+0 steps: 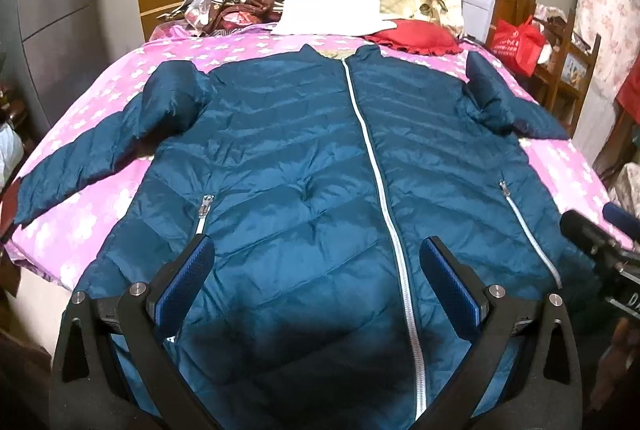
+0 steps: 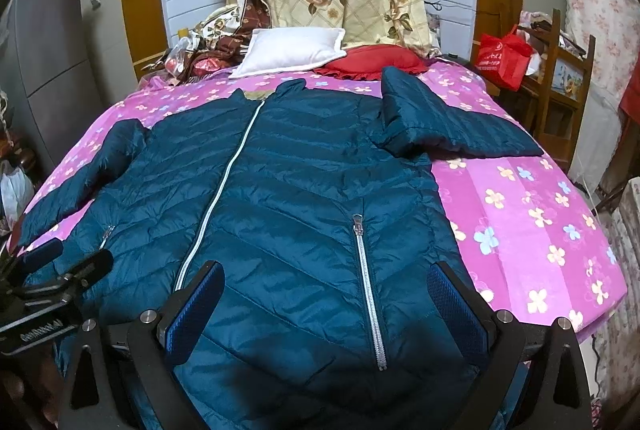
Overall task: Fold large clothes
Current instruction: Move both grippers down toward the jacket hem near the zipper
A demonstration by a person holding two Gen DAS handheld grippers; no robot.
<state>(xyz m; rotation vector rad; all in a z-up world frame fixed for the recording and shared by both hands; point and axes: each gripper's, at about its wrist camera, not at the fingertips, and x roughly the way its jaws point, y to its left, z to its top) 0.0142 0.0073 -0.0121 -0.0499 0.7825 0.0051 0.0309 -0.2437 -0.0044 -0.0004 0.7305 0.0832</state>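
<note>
The left gripper (image 1: 318,250) and right gripper (image 2: 326,276) both stand wide open with nothing between their blue pads, hovering over the near hem of the jacket (image 1: 288,157). The jacket lies face up, zipped, across the pink bed (image 2: 532,230), collar far, sleeves spread left and right. Its near hem is hidden beneath the grippers; whether the fingers touch it is unclear.
</note>
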